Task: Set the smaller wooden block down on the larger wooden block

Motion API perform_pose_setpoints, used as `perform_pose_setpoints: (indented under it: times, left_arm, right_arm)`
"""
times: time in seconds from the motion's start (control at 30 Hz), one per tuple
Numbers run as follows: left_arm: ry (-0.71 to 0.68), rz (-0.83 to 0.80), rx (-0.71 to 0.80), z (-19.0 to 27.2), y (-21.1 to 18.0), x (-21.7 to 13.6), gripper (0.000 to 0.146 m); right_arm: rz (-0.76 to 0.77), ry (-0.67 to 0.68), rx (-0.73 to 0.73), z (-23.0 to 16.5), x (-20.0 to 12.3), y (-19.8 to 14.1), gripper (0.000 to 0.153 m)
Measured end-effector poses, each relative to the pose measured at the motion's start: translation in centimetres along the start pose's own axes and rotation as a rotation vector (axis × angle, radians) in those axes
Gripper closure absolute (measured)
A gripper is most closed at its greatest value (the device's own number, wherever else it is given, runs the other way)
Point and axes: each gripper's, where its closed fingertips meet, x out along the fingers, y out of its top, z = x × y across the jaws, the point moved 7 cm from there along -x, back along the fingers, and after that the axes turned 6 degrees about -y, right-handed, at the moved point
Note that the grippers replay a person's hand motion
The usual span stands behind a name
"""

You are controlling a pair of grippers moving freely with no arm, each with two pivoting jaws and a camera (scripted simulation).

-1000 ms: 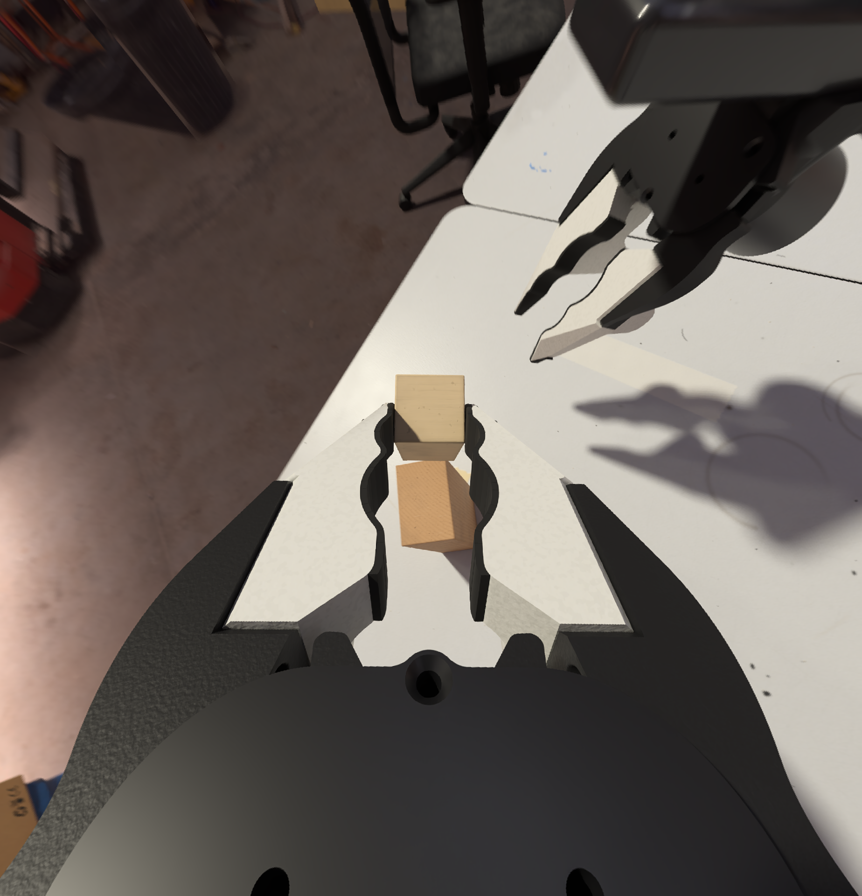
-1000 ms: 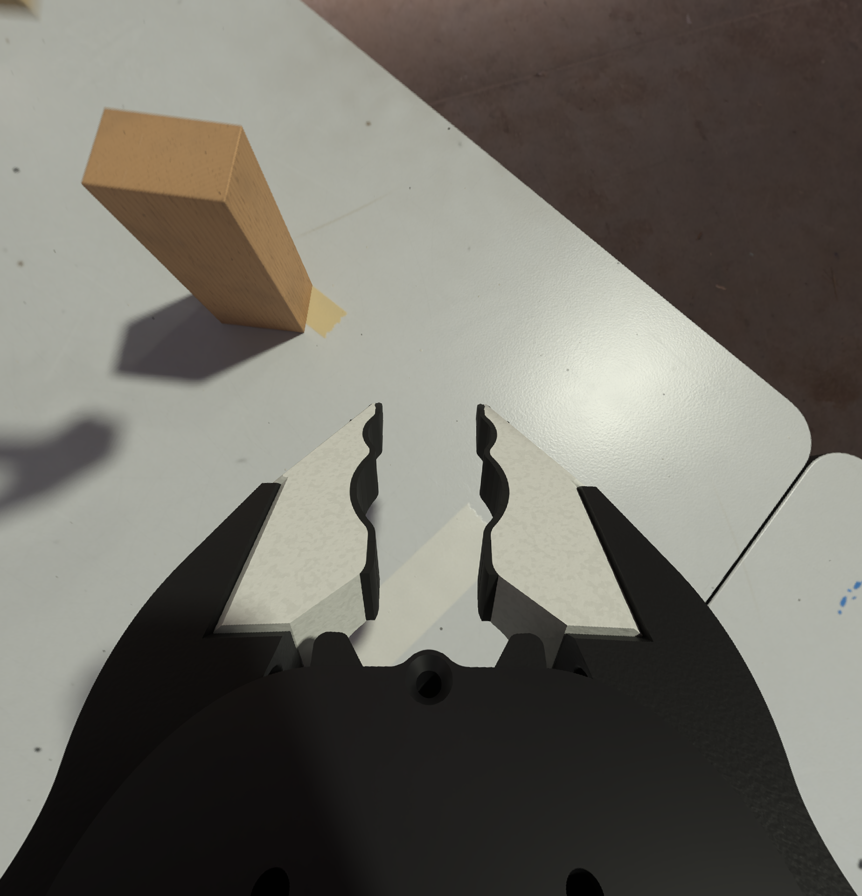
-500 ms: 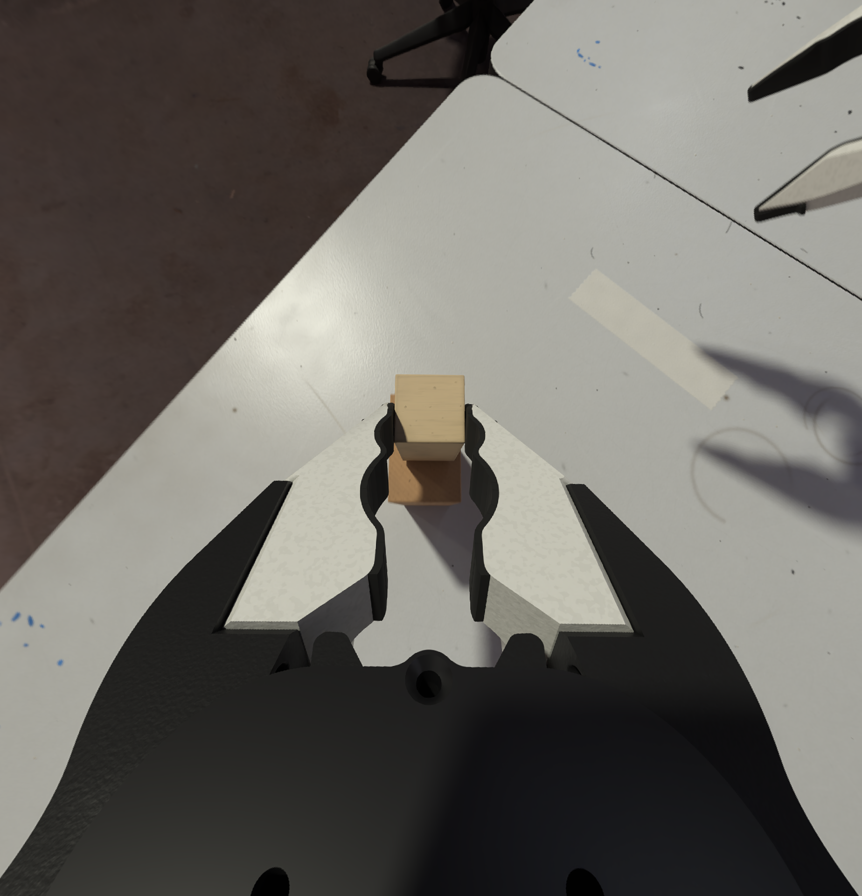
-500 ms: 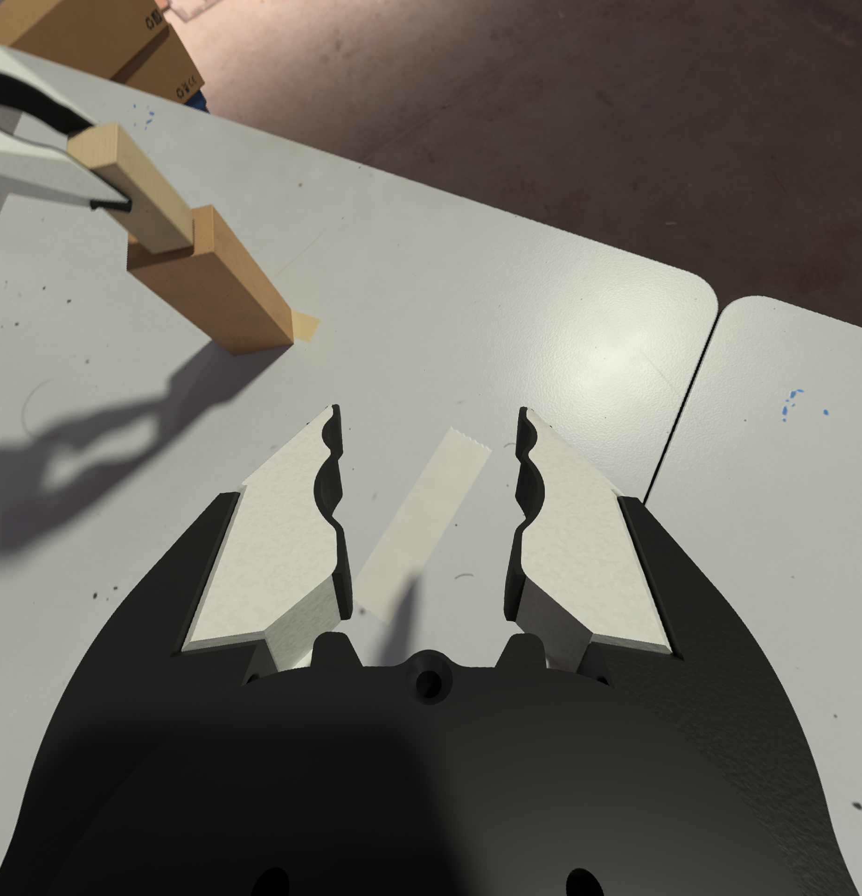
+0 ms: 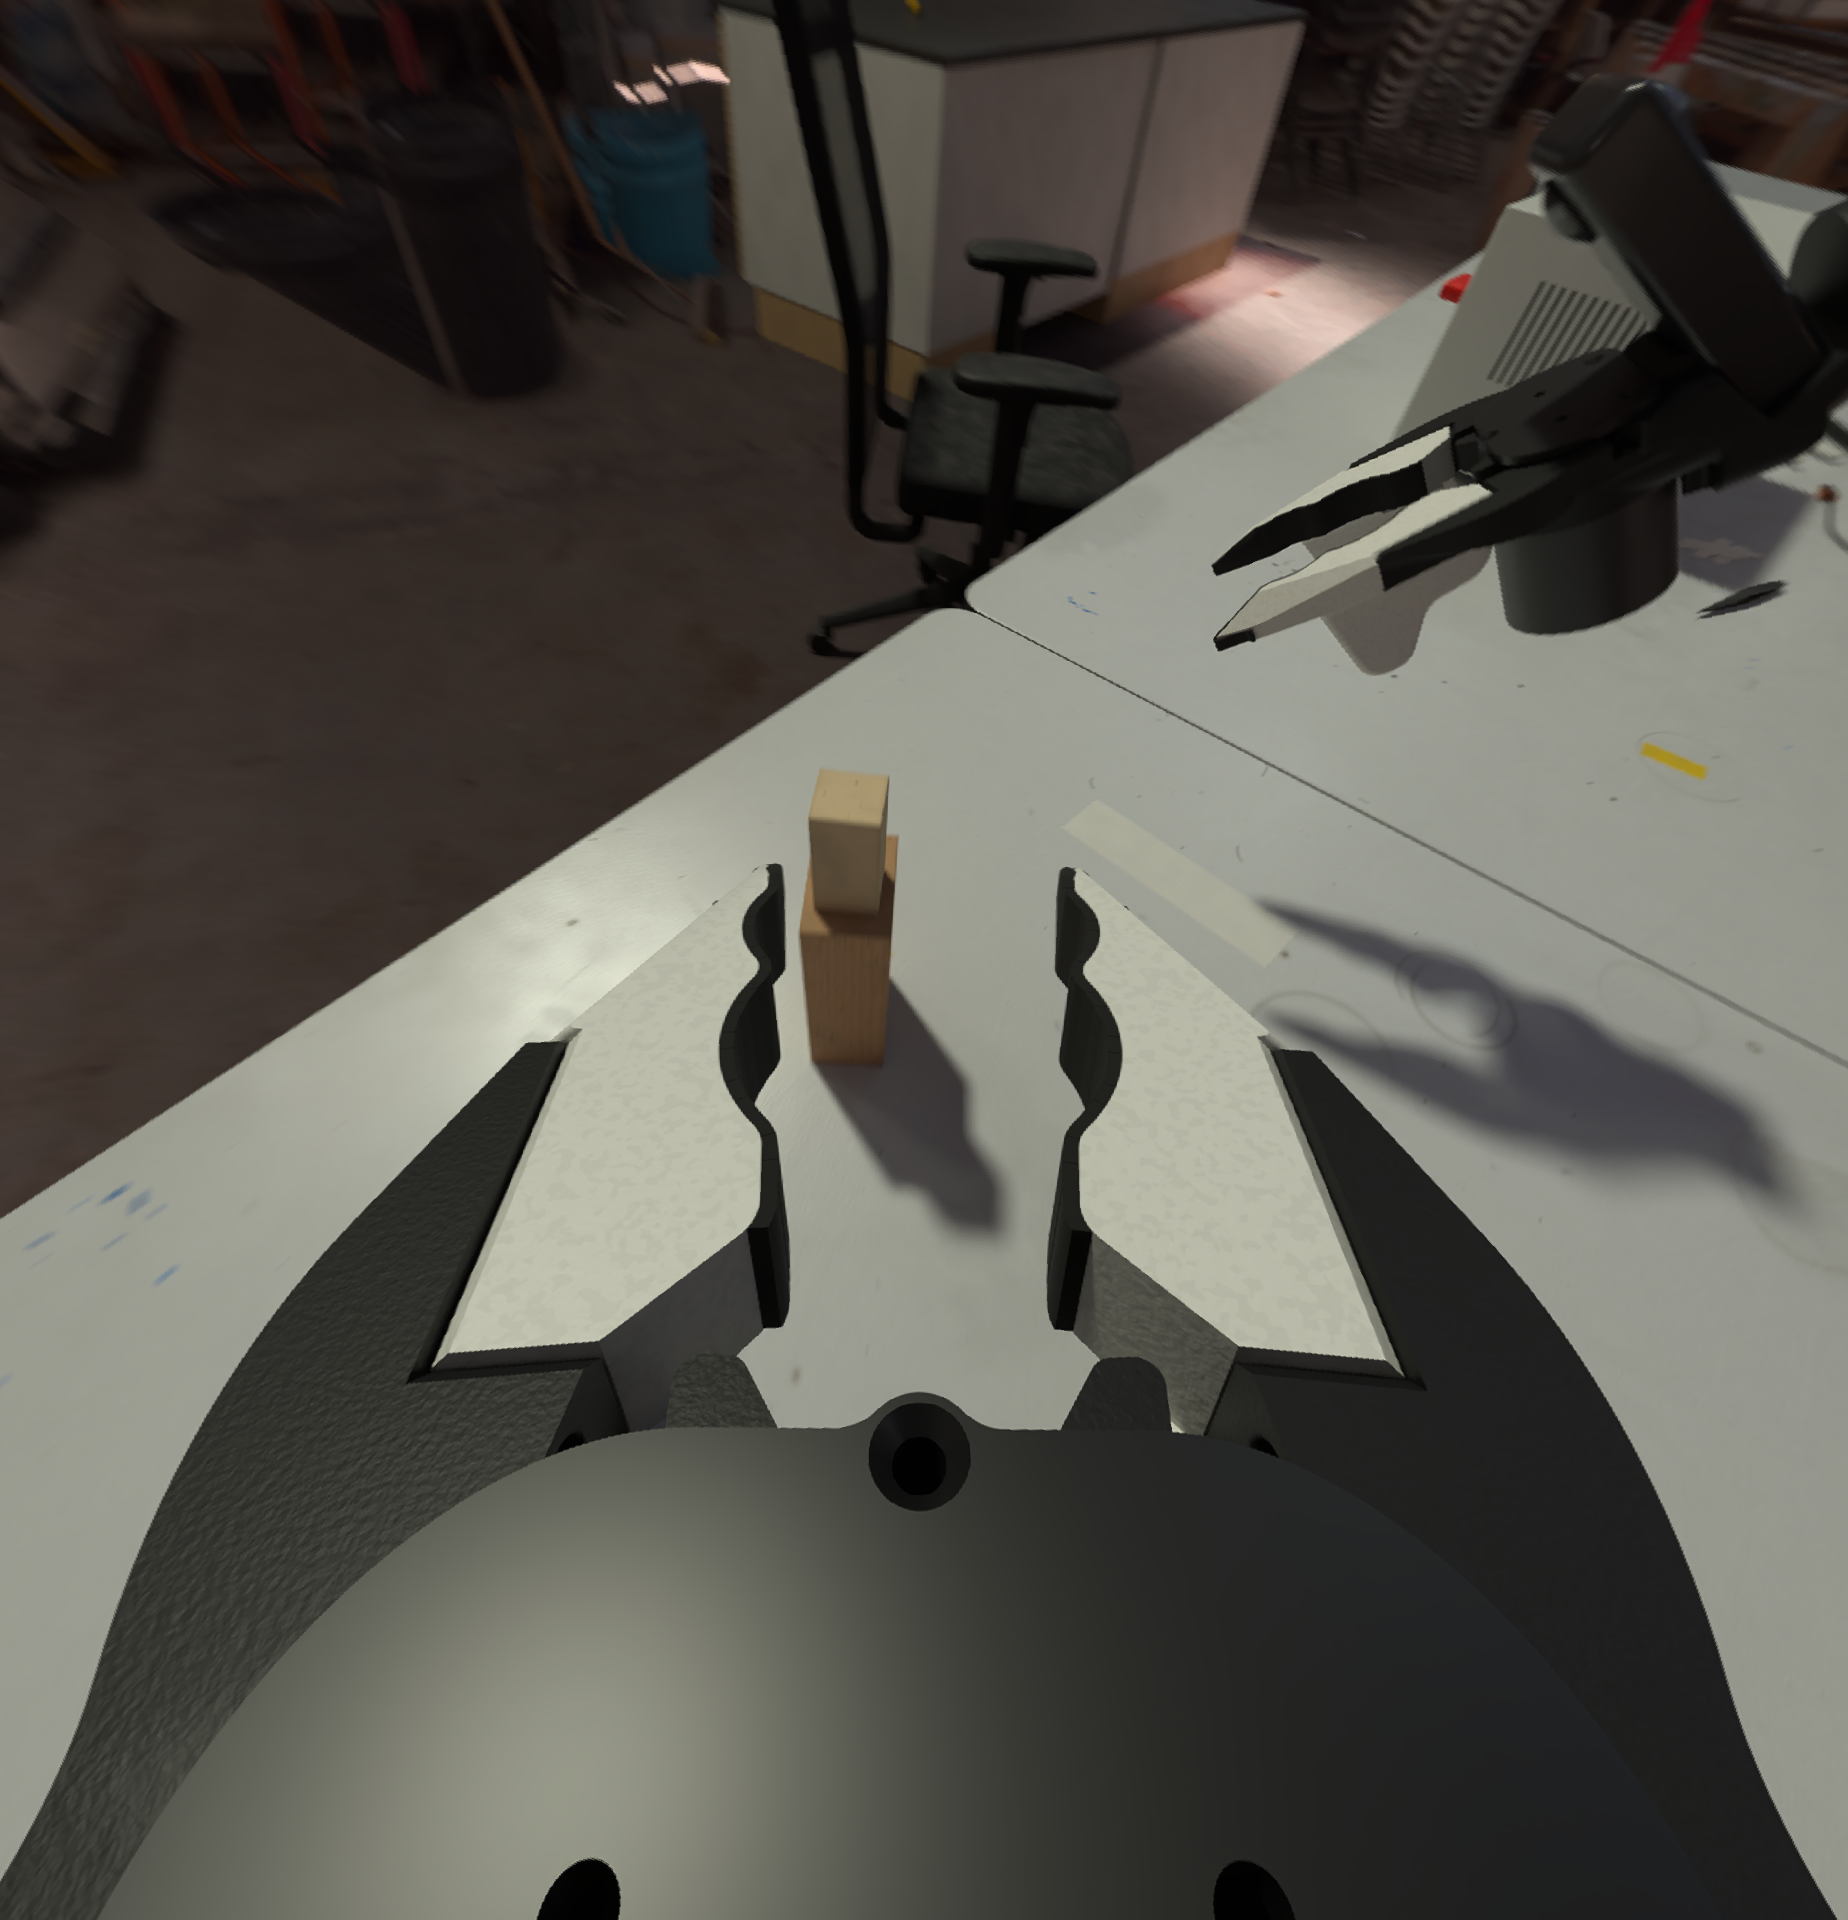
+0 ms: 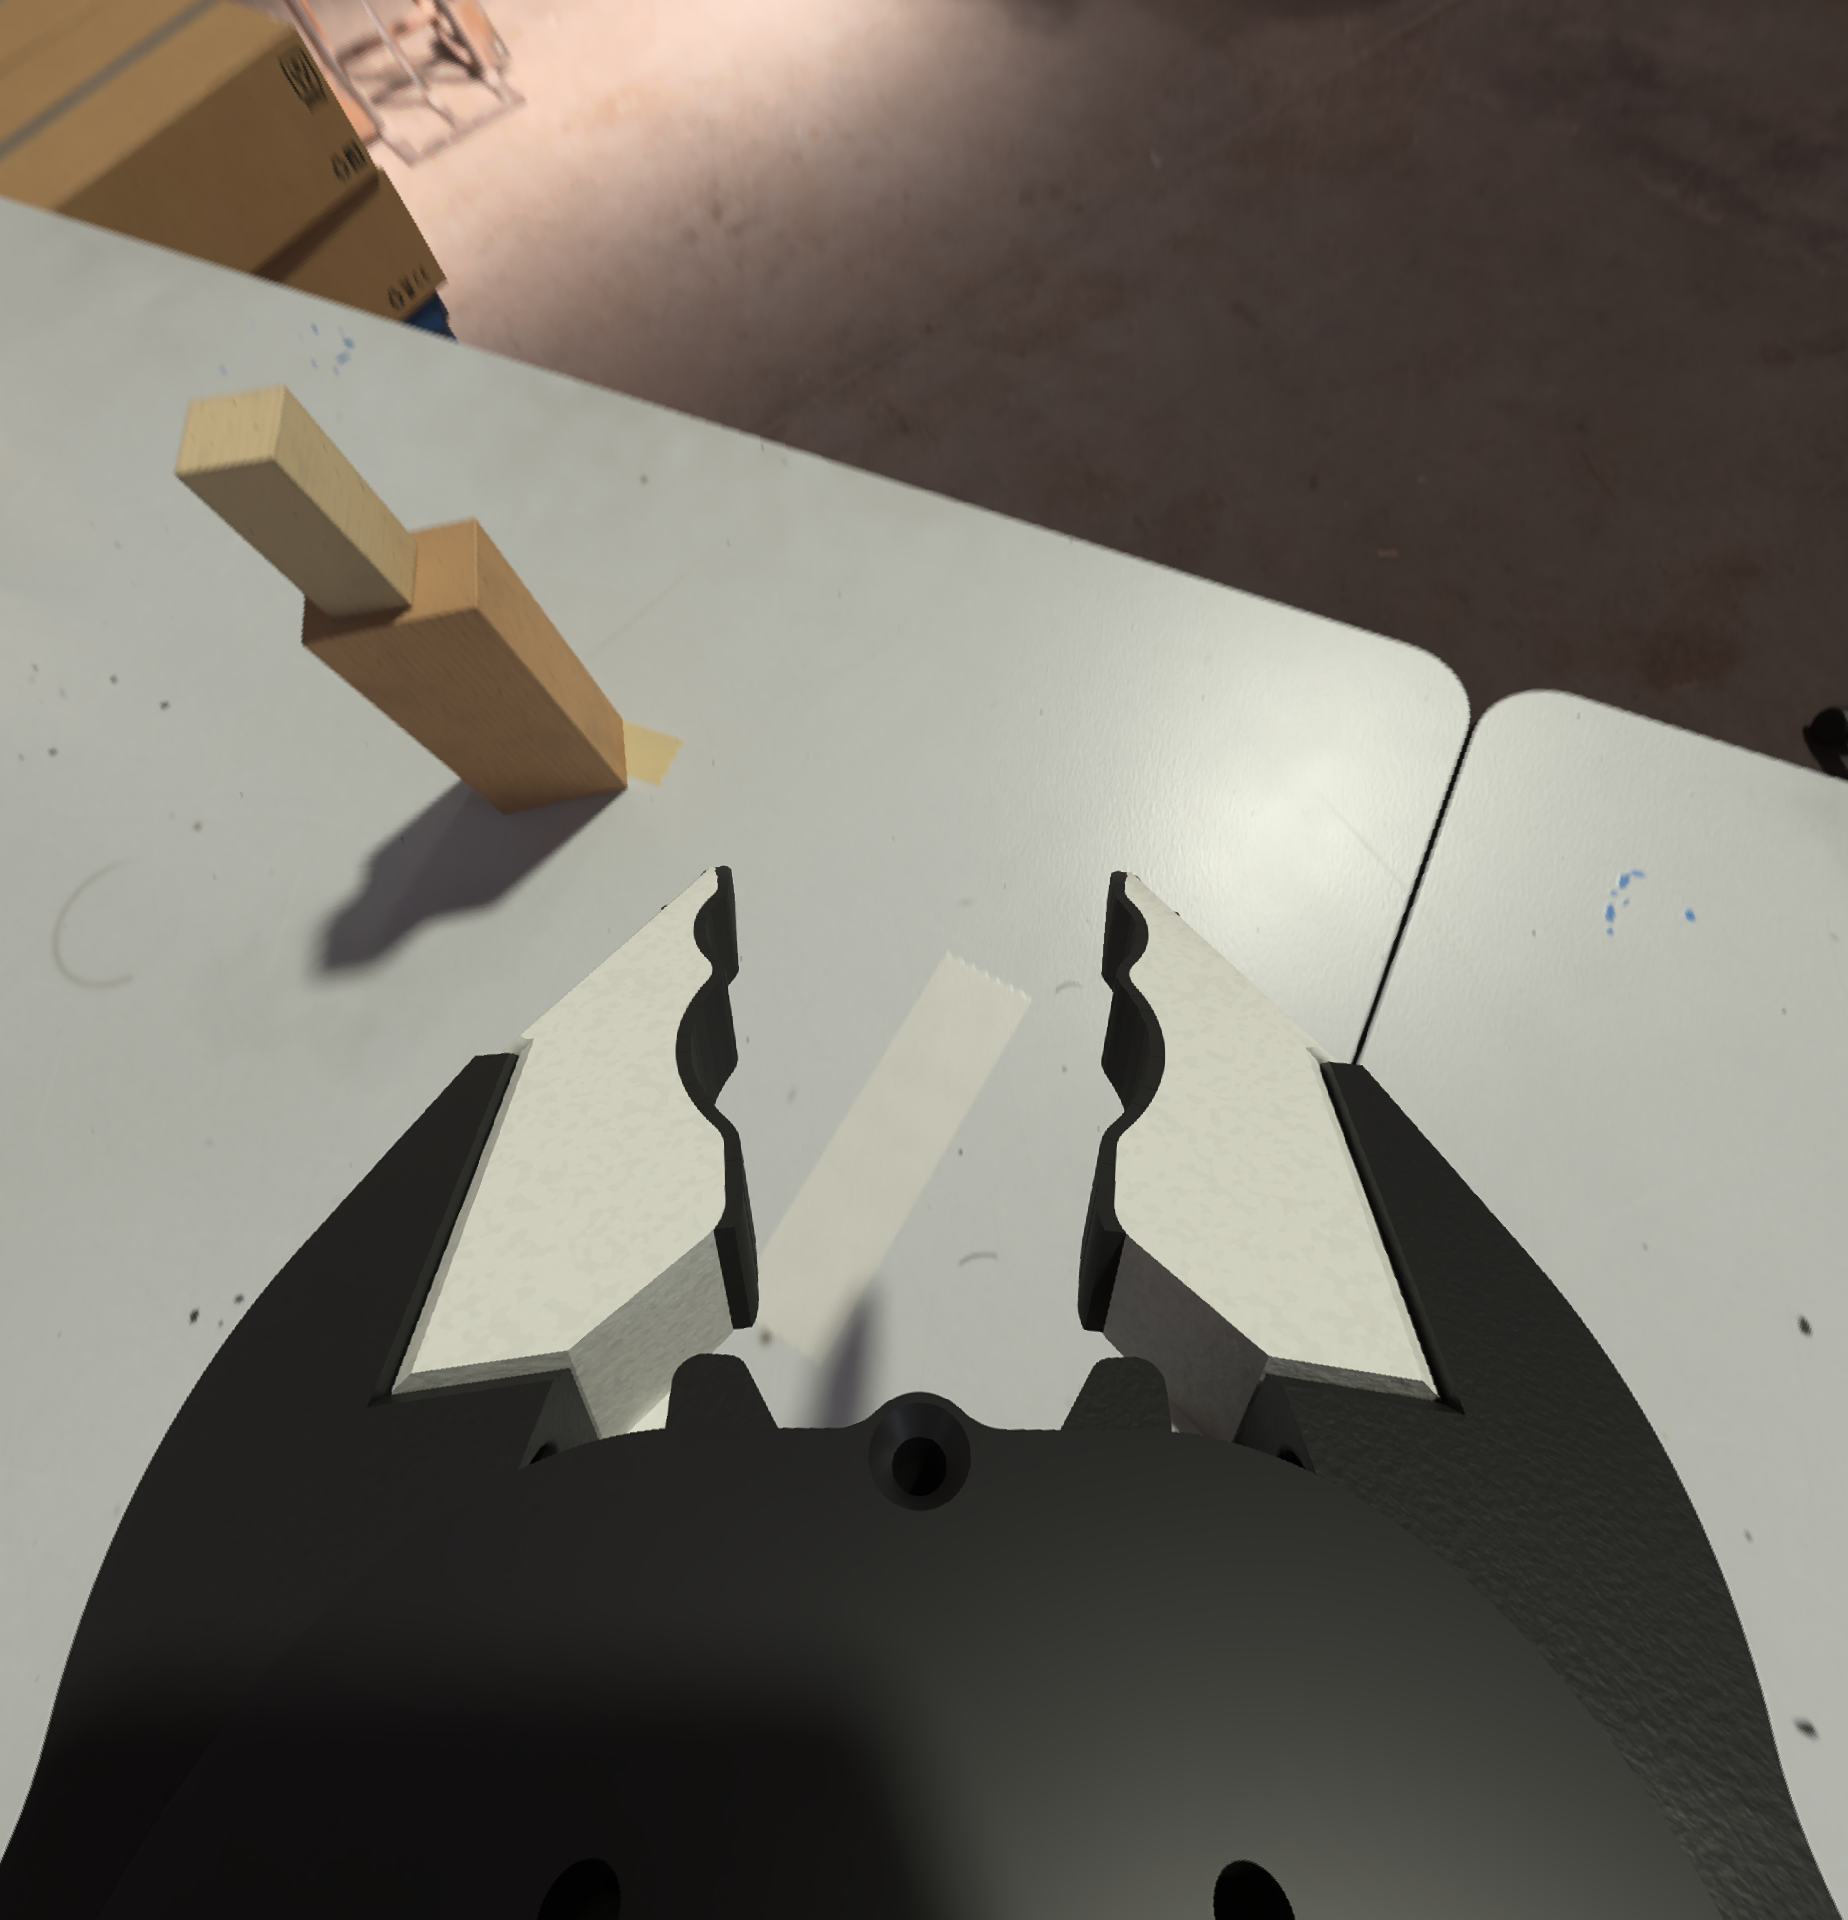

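Observation:
The smaller pale wooden block (image 5: 847,840) stands on top of the larger tan wooden block (image 5: 847,987), which stands upright on the grey table (image 5: 1419,1039). My left gripper (image 5: 912,883) is open and empty, drawn back from the stack, which sits just beyond its left fingertip. In the right wrist view the pale block (image 6: 291,497) rests on the tan block (image 6: 484,665) at the upper left. My right gripper (image 6: 918,883) is open and empty over a strip of tape (image 6: 899,1153). It also shows in the left wrist view (image 5: 1237,603) at the upper right.
A second table (image 5: 1522,665) adjoins on the right, with a dark cylinder (image 5: 1585,561) and a white box (image 5: 1522,312) on it. An office chair (image 5: 993,416) stands on the floor beyond. Cardboard boxes (image 6: 172,135) sit past the table edge. A tape strip (image 5: 1169,878) lies near the stack.
My left gripper has opened, let go of the smaller block on top of the larger block, and drawn back. My right gripper has pulled a little farther away from the stack.

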Motion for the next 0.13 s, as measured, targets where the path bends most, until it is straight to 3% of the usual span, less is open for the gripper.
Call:
perform_pose_setpoints:
  times: [0.13]
  left_arm:
    - [0.250,0.044,0.094,3.9,-1.9,-8.8,0.085]
  right_arm:
    - [-0.119,-0.012,-0.037,-0.6,0.0,-1.0,0.081]
